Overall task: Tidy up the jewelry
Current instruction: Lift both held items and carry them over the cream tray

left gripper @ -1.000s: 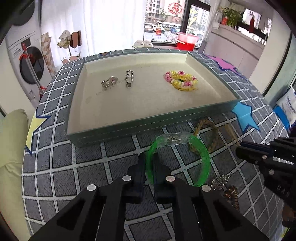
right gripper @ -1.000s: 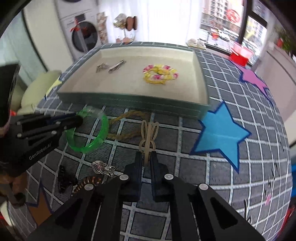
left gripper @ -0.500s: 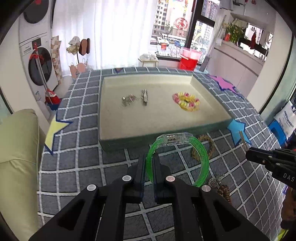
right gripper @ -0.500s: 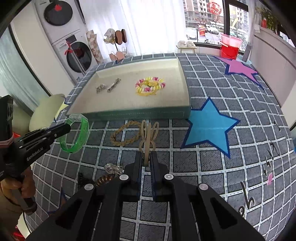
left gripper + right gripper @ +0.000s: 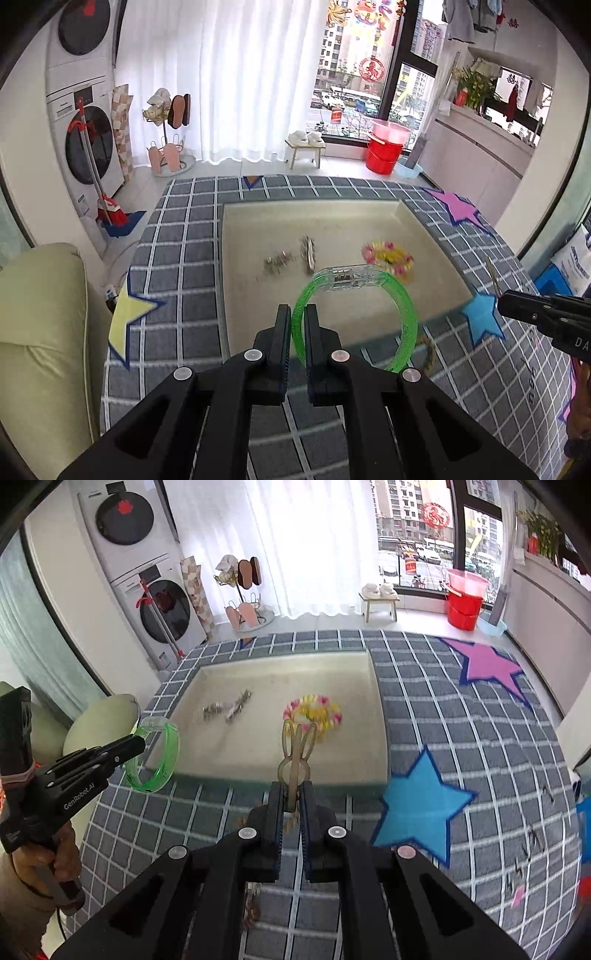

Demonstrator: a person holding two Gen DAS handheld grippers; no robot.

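My left gripper (image 5: 297,320) is shut on a green translucent bangle (image 5: 404,314) and holds it in the air above the near edge of the cream-lined jewelry tray (image 5: 236,302). It also shows in the right wrist view (image 5: 138,744) with the bangle (image 5: 168,755). My right gripper (image 5: 294,794) is shut on a tan rabbit-ear hair clip (image 5: 297,747), held above the tray's front wall (image 5: 258,777). In the tray lie a pink-yellow beaded bracelet (image 5: 389,256), a silver clip (image 5: 309,253) and small silver earrings (image 5: 277,261).
The tray sits on a grey checked cloth with star patches (image 5: 421,808). A braided brown bracelet (image 5: 428,354) lies on the cloth by the tray's front. A cream sofa (image 5: 40,332) is at the left. Washing machines and a window stand behind.
Both grippers have risen from the cloth and moved toward the tray, carrying the bangle and the hair clip with them.
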